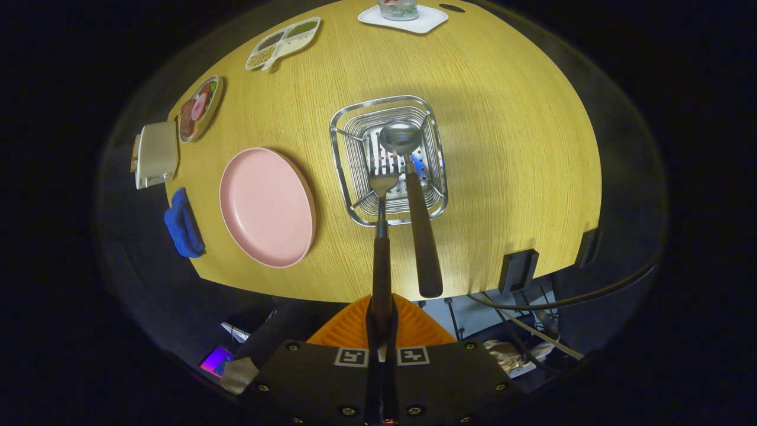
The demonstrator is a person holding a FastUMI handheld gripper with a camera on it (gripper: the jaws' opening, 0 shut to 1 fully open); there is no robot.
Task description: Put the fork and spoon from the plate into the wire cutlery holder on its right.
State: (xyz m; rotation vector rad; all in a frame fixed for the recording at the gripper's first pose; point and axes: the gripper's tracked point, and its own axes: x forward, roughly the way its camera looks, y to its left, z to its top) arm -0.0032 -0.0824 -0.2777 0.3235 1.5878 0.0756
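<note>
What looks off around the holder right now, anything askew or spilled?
Nothing spilled. The spoon leans in the holder, handle past the rim. The hand-held gripper is shut on the fork, held over the holder. The plate is bare.

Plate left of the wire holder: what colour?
Plain pink, no pattern. The plate shows best in the gripper view.

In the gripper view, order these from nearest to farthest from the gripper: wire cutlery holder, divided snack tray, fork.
Measured from the gripper:
1. Fork: clamped between the fingers, its tines over the holder.
2. Wire cutlery holder: just ahead, the spoon standing in it.
3. Divided snack tray: far beyond, to the left.
</note>
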